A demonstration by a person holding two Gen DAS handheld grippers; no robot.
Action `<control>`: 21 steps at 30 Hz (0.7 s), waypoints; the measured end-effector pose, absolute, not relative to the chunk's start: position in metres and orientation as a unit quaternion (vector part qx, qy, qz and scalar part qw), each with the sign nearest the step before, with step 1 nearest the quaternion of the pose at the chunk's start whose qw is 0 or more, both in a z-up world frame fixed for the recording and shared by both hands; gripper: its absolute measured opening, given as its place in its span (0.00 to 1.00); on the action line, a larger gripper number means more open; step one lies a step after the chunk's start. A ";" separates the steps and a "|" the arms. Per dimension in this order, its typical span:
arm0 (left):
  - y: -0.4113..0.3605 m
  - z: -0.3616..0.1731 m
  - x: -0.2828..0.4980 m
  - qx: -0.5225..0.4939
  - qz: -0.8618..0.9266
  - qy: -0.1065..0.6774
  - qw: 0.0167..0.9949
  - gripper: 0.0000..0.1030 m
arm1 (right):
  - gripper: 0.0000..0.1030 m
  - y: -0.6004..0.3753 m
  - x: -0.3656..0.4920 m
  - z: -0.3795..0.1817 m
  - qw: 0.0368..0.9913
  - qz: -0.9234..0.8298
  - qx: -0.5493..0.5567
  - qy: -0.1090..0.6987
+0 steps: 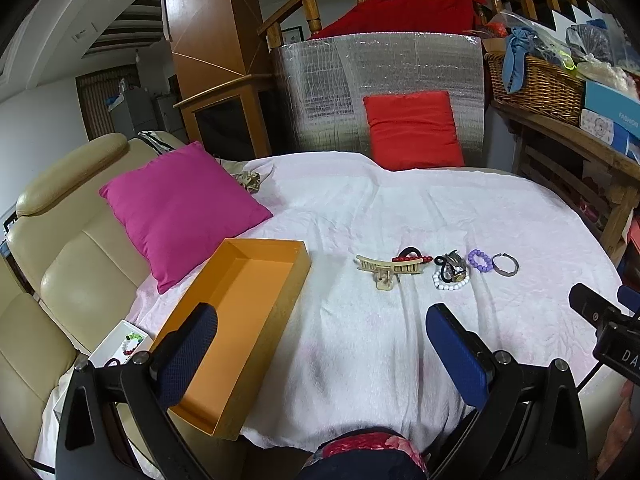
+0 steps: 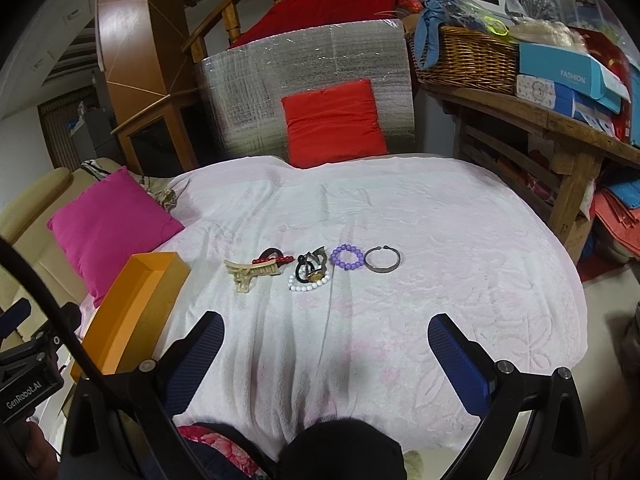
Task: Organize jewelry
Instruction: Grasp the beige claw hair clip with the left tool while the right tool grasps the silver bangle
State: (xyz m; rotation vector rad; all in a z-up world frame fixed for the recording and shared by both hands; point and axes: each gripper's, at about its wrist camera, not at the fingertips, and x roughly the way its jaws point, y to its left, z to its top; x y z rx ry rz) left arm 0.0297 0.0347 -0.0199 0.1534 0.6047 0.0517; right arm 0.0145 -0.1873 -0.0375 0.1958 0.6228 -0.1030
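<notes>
An empty orange box (image 1: 240,320) lies on the pale pink blanket at the left; it also shows in the right wrist view (image 2: 136,308). A row of jewelry lies mid-blanket: a beige hair claw (image 1: 386,270) (image 2: 248,272), a red bead bracelet (image 1: 412,258) (image 2: 274,258), a white bead bracelet with a watch and black tie (image 1: 450,278) (image 2: 310,276), a purple bead bracelet (image 1: 480,260) (image 2: 347,257) and a metal bangle (image 1: 505,265) (image 2: 382,259). My left gripper (image 1: 320,332) and right gripper (image 2: 326,338) are both open and empty, short of the row.
A magenta cushion (image 1: 180,208) lies behind the box on the beige sofa (image 1: 60,240). A red cushion (image 1: 412,128) leans on a silver panel at the back. A wooden shelf with a wicker basket (image 2: 468,56) stands right. A white tray (image 1: 120,344) with beads sits left.
</notes>
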 end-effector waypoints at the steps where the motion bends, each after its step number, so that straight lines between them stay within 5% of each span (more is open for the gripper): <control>1: 0.034 -0.020 0.032 0.075 0.026 0.299 0.951 1.00 | 1.00 -0.188 0.016 -0.038 0.946 -0.051 0.097 0.306; 13: 0.038 -0.066 0.094 0.072 -0.004 0.363 0.929 1.00 | 0.98 -0.219 0.055 -0.062 0.943 -0.043 0.106 0.314; 18: 0.048 -0.114 0.132 0.048 -0.015 0.423 0.905 1.00 | 0.73 -0.257 0.087 -0.097 0.928 -0.033 0.139 0.344; 21: 0.051 -0.133 0.152 0.037 -0.019 0.446 0.894 1.00 | 0.66 -0.276 0.111 -0.120 0.919 -0.031 0.157 0.361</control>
